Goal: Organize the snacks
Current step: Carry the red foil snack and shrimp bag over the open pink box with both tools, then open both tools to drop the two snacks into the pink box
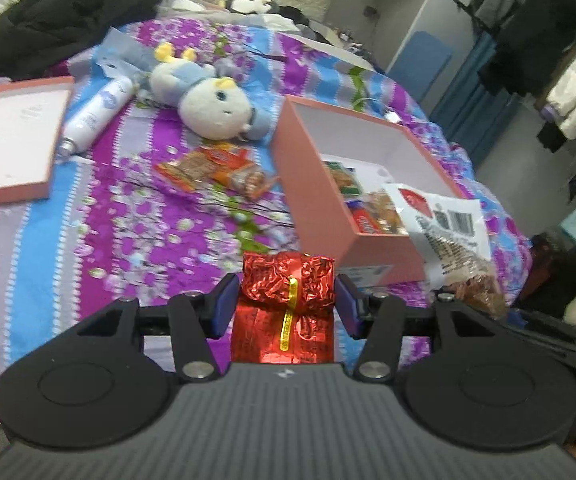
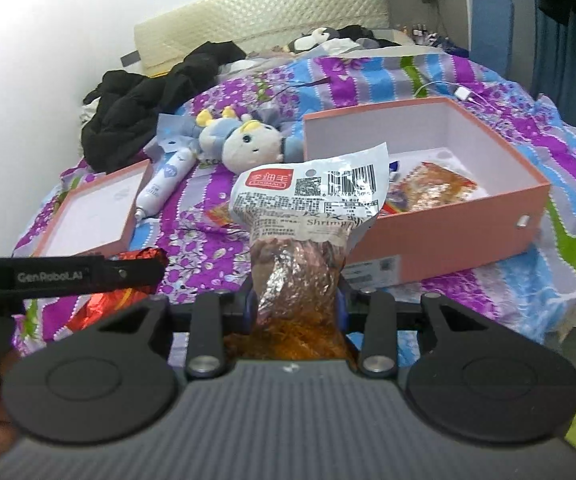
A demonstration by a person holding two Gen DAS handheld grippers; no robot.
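My left hand-held gripper clamps the red foil packet, my right hand-held gripper clamps the shrimp bag; pink box at 1 o'clock.

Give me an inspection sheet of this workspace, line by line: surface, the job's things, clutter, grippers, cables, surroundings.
Surface: bed with purple and blue floral bedspread.
Job's things: open pink box holding several snack packets; orange snack packets lying on the bedspread left of it; box lid set apart, upturned.
Clutter: plush doll, white spray can, black clothing.
Grippers: left gripper shut on red foil packet; right gripper shut on shrimp snack bag.
Cables: white charger cable behind the box.
Surroundings: padded headboard; hanging clothes.
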